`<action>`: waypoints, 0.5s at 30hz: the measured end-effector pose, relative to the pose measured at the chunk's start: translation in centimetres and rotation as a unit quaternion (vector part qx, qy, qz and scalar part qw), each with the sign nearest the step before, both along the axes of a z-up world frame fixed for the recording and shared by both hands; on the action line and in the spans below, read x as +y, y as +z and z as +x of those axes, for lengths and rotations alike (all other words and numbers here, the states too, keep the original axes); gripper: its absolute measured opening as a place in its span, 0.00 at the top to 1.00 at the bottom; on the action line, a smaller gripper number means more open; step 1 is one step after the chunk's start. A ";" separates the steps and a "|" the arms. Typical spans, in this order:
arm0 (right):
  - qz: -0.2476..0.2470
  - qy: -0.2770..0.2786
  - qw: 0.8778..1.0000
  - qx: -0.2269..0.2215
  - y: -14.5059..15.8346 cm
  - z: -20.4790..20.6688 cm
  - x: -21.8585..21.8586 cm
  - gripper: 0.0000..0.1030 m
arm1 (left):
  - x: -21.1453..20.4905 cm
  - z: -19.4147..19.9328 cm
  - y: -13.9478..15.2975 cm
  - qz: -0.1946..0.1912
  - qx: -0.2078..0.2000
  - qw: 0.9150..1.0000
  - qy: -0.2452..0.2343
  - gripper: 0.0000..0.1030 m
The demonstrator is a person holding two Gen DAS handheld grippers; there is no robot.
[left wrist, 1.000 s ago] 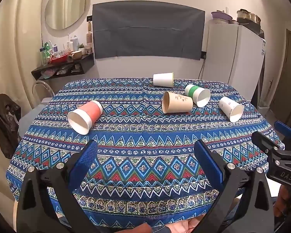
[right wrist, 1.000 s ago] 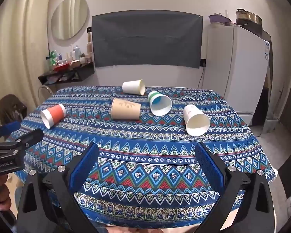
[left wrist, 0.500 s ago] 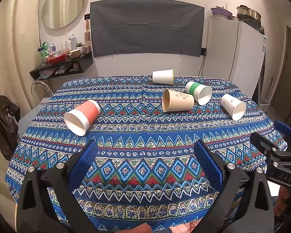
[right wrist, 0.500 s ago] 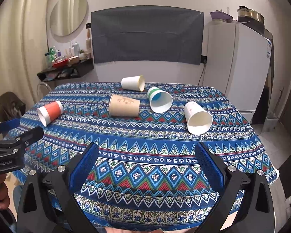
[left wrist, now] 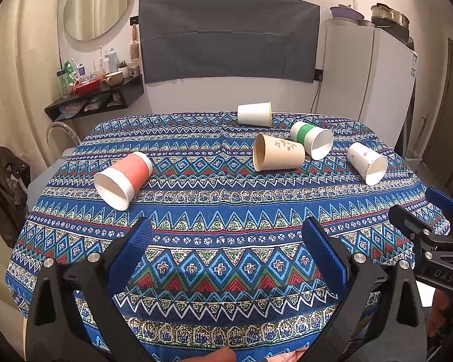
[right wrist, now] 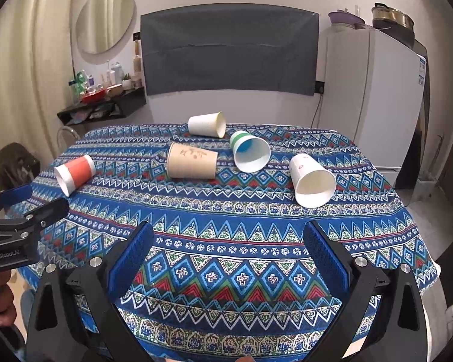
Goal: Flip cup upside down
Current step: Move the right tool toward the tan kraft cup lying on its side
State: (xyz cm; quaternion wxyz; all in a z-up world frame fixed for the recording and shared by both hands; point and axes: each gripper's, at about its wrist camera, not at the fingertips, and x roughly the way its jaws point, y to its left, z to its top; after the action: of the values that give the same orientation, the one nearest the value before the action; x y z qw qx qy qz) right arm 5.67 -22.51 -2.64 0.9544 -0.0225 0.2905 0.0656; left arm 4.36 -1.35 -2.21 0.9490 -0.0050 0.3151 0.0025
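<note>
Several paper cups lie on their sides on the patterned tablecloth (left wrist: 220, 211). A red cup (left wrist: 122, 176) lies at the left, also in the right wrist view (right wrist: 75, 173). A brown cup (left wrist: 277, 156) (right wrist: 191, 165), a green-banded cup (left wrist: 311, 139) (right wrist: 250, 154), a plain white cup (left wrist: 254, 114) (right wrist: 207, 124) and a white printed cup (left wrist: 367, 163) (right wrist: 311, 180) lie farther back. My left gripper (left wrist: 226, 247) is open and empty above the near table edge. My right gripper (right wrist: 229, 249) is open and empty, also near the front edge.
A white fridge (left wrist: 374, 72) stands behind the table at the right. A dark shelf (left wrist: 96, 101) with bottles hangs on the left wall. A chair with a dark bag (left wrist: 3, 181) stands at the table's left side.
Both grippers have moved forward and slightly up over the table's front edge; the cups look nearer. No cup has moved.
</note>
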 end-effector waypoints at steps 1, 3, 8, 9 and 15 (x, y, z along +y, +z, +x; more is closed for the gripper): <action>0.001 -0.001 1.000 0.000 0.0 0.1 0.0 0.08 | 0.0 0.1 0.0 0.000 0.001 1.000 0.000 0.06; 0.002 -0.001 1.000 0.001 -0.1 0.3 -0.1 0.08 | 0.0 0.2 0.0 0.000 0.003 1.000 0.000 0.06; 0.001 -0.003 1.000 0.003 -0.1 0.9 0.0 0.08 | 0.0 0.4 -0.1 0.005 0.004 1.000 0.000 0.06; -0.001 -0.002 1.000 0.002 -0.1 1.0 0.0 0.08 | 0.0 0.5 -0.1 0.006 0.005 1.000 0.000 0.06; -0.004 -0.001 1.000 0.004 -0.1 1.4 0.3 0.08 | 0.3 1.0 0.0 0.000 0.008 1.000 0.002 0.06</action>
State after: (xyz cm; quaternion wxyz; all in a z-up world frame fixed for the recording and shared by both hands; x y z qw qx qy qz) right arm 7.09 -22.21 -2.71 0.9533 -0.0260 0.2943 0.0632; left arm 5.41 -1.06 -2.20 0.9465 -0.0057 0.3225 0.0049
